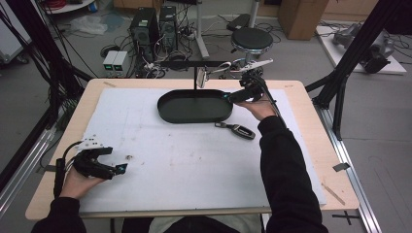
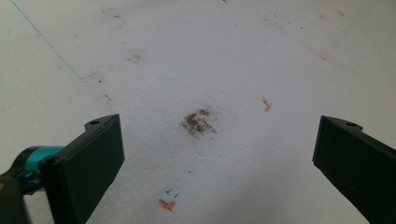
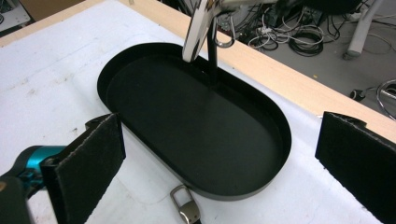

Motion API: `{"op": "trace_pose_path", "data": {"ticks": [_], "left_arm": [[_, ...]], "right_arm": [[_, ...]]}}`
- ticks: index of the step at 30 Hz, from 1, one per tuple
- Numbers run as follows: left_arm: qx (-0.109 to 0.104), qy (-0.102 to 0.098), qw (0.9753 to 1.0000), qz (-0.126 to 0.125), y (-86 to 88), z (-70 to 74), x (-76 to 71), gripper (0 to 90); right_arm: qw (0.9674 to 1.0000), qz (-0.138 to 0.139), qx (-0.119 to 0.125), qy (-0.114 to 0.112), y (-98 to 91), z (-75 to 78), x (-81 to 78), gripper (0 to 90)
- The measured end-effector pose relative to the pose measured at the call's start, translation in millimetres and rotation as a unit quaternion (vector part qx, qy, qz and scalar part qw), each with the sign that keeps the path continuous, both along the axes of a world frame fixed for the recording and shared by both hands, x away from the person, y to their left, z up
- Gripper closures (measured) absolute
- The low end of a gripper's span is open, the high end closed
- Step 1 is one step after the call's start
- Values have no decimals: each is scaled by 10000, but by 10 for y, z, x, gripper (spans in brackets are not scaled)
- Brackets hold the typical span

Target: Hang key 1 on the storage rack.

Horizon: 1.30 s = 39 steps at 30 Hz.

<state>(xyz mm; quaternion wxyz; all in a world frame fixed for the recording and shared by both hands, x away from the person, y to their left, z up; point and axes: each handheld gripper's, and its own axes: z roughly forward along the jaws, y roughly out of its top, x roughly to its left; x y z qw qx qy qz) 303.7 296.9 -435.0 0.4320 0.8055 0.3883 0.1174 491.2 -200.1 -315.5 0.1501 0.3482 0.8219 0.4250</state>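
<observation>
A black oval tray [image 1: 194, 120] lies at the back middle of the white mat, with a thin black T-shaped stand [image 1: 196, 77] rising from it. A silver metal piece [image 1: 201, 77] and a ring hang from the stand's crossbar. A black car key fob [image 1: 241, 131] lies on the mat just in front of the tray's right end. My right gripper [image 1: 228, 97] is open, hovering at the tray's right end; in its own view the gripper [image 3: 219, 123] frames the tray [image 3: 261, 179], with the fob's metal clasp [image 3: 185, 210] below. My left gripper [image 1: 122, 168] is open over bare mat, front left.
In the left gripper view, the open gripper [image 2: 219, 126] frames a dark smudge [image 2: 198, 122] on the white foam mat [image 2: 233, 56]. The mat covers most of the wooden table [image 1: 301, 97]. Beyond the table's far edge are a stool [image 1: 251, 40], computers and cables.
</observation>
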Motion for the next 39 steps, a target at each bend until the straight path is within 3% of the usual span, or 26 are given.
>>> {"op": "trace_pose_path", "data": {"ticks": [16, 29, 39], "left_arm": [[24, -3, 10000, -7, 2, 0, 0, 25], [29, -7, 10000, -2, -2, -1, -2, 25], [8, -16, 10000, 6, 3, 0, 0, 25]], "right_arm": [[9998, -7, -59, 207, -132, -265, -118, 8], [9987, 56, -198, 460, -142, -544, -175, 8], [9978, 154, -317, 561, -61, -636, -163, 8]]}}
